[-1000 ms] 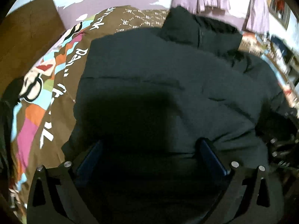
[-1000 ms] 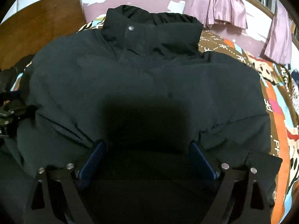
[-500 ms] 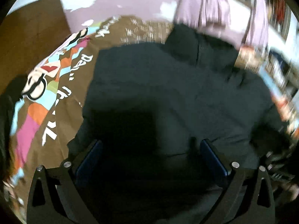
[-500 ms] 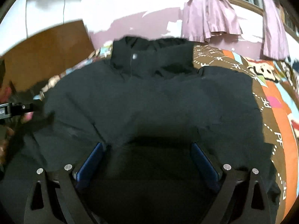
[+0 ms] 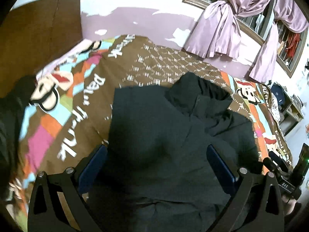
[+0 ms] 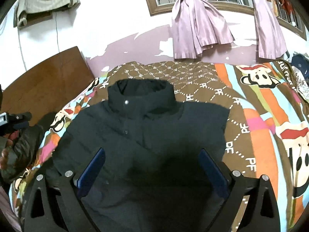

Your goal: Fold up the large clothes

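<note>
One black puffer jacket lies flat on the patterned brown bedspread, collar toward the wall with the tied lilac curtains. Both claws hang above it with nothing between their pads: the left gripper spread wide, the right gripper wide too, having just finished opening. A wooden headboard stands at the bed's left.

Bright overhead light blows out the white wall, shadows darken the foreground, and fisheye edges blur.
</note>
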Demonstrator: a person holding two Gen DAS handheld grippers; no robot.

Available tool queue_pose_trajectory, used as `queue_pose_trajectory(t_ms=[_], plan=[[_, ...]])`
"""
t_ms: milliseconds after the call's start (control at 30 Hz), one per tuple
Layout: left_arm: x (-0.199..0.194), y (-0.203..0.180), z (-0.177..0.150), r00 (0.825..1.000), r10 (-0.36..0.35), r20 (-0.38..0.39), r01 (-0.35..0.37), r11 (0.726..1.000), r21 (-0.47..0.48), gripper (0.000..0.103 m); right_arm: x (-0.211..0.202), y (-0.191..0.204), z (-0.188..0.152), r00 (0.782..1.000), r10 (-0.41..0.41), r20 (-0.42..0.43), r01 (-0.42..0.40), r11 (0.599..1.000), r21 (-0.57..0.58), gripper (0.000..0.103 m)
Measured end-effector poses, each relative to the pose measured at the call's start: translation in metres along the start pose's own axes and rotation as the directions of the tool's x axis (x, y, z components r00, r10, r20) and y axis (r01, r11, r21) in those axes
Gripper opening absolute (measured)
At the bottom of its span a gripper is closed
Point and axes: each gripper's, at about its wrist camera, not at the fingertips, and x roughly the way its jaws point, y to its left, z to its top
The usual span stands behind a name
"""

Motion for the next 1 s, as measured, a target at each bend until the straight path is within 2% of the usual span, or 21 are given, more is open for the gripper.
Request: queue_pose_trajectory(t_ms=[67,133,233,367,500,567,667,800,933,1000], plan=[[-0.018,-0.011,0.009,1.000,0.015,0.013,-0.015,1.000,-0.008,0.102,-0.007,-0.001,0.007,1.000,0.001,0.008,-0.001,1.000,-0.001,0.098],[-0.032,-0.022,0.016,0.999,-0.007,0.044,0.008,1.000,-0.014,0.102,-0.010,-0.003,0.012,1.000,-0.006,0.015,0.006,1.000,-0.001,0.098],[-0.036,-0.041,0.031,0.997,-0.020,0.075,0.019,1.000,0.008,0.102,-0.006,-0.009,0.017,0.999,-0.014,0.033,0.013,1.000,0.022,0.099],[-0.017,-0.053,0.051,0.990,-0.064,0.126,0.058,0.997,0.052,0.102,0.021,-0.025,0.025,0.999,-0.040,0.028,0.038,0.997,0.068,0.099],[0.028,-0.054,0.058,0.981,-0.101,0.163,0.087,0.992,0.093,0.102,0.046,-0.038,0.015,0.997,-0.057,0.044,0.051,0.992,0.118,0.099],[0.052,-0.046,0.051,0.981,-0.116,0.157,0.105,0.992,0.075,0.102,0.049,-0.041,0.007,0.997,-0.061,0.055,0.052,0.987,0.152,0.099],[0.079,-0.036,0.030,0.988,-0.124,0.087,0.117,0.990,0.082,0.101,0.043,-0.038,0.000,0.997,-0.057,0.059,0.045,0.983,0.176,0.099],[0.081,-0.033,0.013,0.990,-0.117,0.074,0.110,0.989,0.096,0.101,0.029,-0.024,0.007,0.996,-0.078,0.049,0.071,0.989,0.128,0.099],[0.068,-0.040,0.018,0.989,-0.137,0.057,0.132,0.988,0.075,0.101,0.023,-0.019,0.027,0.994,-0.093,0.065,0.086,0.990,0.110,0.099],[0.064,-0.047,0.027,0.991,-0.121,0.051,0.116,0.990,0.083,0.102,0.026,-0.021,0.036,0.994,-0.093,0.064,0.084,0.988,0.129,0.099]])
